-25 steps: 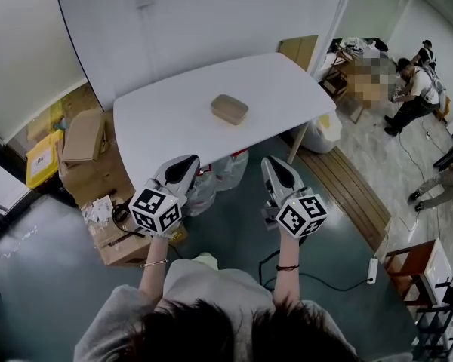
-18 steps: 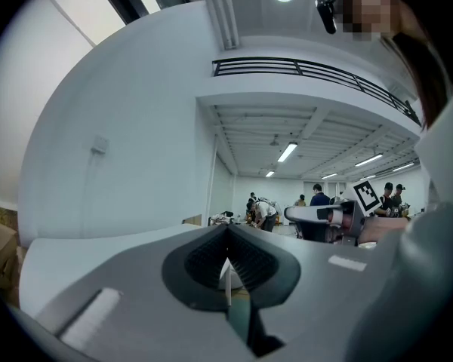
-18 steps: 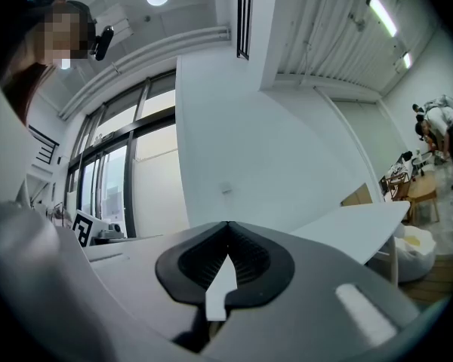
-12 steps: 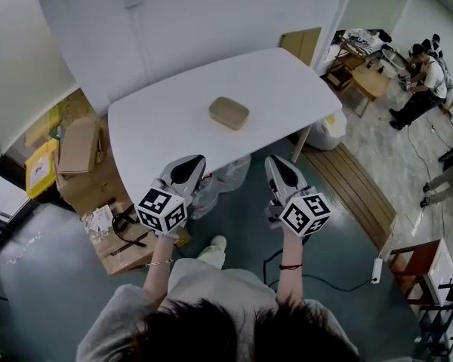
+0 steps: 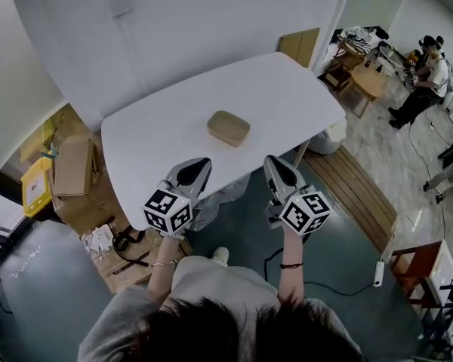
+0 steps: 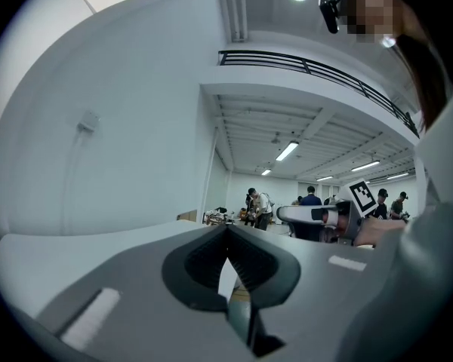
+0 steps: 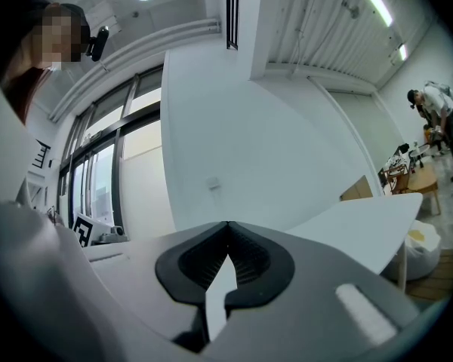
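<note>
— Where is the tan box point(image 5: 228, 128)?
— It lies flat near the middle of the white counter point(image 5: 151, 138), alone on the top, a little toward the near edge. Neither tool touches it.

— How close are they?
— In the head view the left tool point(image 5: 197, 166) and the right tool point(image 5: 273, 164) point at the counter's near edge, one to each side of the box, with bare white top between them and it. The left tip overlaps that edge.

— And the jaws?
— Both pairs are pressed together. The left gripper view shows the dark pads meeting at the tip with nothing between them, and the right gripper view shows the same.

— What has changed in the last second?
— The counter has drawn nearer. A second ago both tips fell short of its edge, over the dark floor; now they reach it. The box sits lower in the head view than before, closer to the tools. The jaws were just as tight then.

— Anything around?
— Cardboard boxes point(image 5: 74, 164) on the floor left of the counter, and people point(image 5: 426, 70) at a small table far off to the right.
</note>
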{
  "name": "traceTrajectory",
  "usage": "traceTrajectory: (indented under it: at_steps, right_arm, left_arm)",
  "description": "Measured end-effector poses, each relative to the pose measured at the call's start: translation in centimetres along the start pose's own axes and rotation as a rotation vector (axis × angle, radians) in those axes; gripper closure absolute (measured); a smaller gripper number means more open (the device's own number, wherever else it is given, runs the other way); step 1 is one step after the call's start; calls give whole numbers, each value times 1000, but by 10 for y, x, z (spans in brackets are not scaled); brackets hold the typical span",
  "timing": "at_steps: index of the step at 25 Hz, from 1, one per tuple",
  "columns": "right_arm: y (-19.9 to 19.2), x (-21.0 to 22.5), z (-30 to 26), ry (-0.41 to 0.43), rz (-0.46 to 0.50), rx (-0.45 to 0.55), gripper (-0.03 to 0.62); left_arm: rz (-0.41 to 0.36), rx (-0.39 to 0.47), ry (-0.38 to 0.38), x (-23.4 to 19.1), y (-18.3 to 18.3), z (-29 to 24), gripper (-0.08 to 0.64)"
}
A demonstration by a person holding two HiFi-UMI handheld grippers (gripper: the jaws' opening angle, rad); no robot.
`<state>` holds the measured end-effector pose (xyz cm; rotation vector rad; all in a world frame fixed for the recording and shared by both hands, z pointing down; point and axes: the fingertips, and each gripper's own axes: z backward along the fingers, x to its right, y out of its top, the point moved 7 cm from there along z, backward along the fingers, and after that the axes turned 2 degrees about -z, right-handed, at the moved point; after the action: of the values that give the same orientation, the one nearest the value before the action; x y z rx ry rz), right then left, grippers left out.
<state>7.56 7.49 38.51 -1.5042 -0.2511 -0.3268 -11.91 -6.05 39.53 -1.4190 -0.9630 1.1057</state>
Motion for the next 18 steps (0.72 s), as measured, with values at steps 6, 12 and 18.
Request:
traceTrajectory:
  at_steps: [6,12,18]
  right_arm:
    - [-6,13,-26,-23,-16,-3,580]
    - [-6,22,-44,-33,-4,-22,580]
    - [-1,36,-51,-40,-6,-21,580]
  left_arm:
    - [19,-8,-29,-26,-4,-24,569]
    - [33,-4,-42,-42,-4,-40,569]
    - [46,1,-42,-45,-4,-54,569]
